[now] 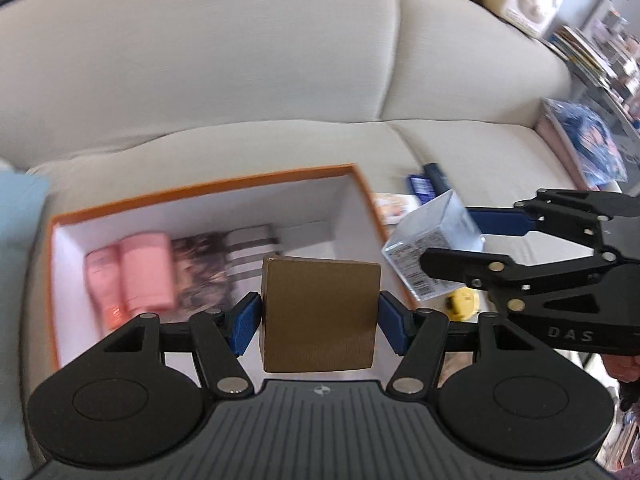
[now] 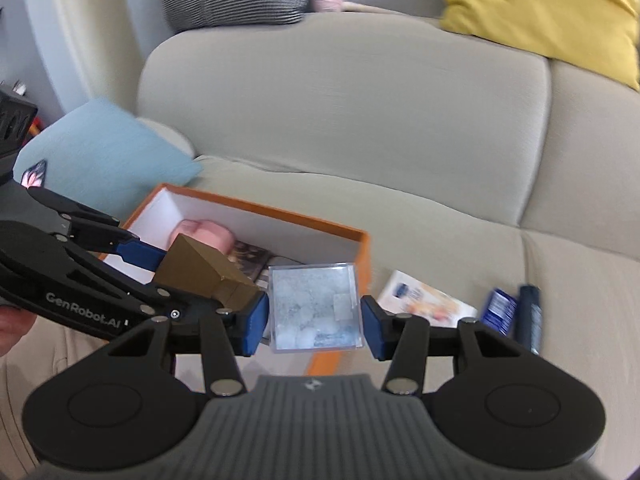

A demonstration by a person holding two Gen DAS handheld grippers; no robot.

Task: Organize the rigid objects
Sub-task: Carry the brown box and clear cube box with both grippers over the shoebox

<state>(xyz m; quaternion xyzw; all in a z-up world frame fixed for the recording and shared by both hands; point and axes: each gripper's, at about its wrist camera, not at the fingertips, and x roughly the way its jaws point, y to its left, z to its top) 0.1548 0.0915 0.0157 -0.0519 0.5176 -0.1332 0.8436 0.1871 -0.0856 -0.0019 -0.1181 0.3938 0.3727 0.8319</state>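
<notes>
My left gripper (image 1: 319, 317) is shut on a brown cardboard box (image 1: 319, 314), held above the near part of an open orange storage box (image 1: 208, 184) with white inner walls. My right gripper (image 2: 313, 315) is shut on a clear plastic cube box (image 2: 314, 307) over the orange box's right end (image 2: 362, 256). Each gripper shows in the other's view: the right gripper (image 1: 452, 236) with the clear cube (image 1: 434, 246), the left gripper (image 2: 192, 276) with the brown box (image 2: 204, 270). Inside the orange box lie pink bottles (image 1: 132, 276) and patterned flat packs (image 1: 224, 260).
Everything sits on a beige sofa (image 1: 248, 80). Loose on the seat to the right are a white leaflet (image 2: 424, 300), a blue packet (image 2: 498, 308), a dark tube (image 2: 530, 316) and a small yellow item (image 1: 464, 306). A light blue cushion (image 2: 104, 152) lies left, a yellow cushion (image 2: 540, 4) on the backrest.
</notes>
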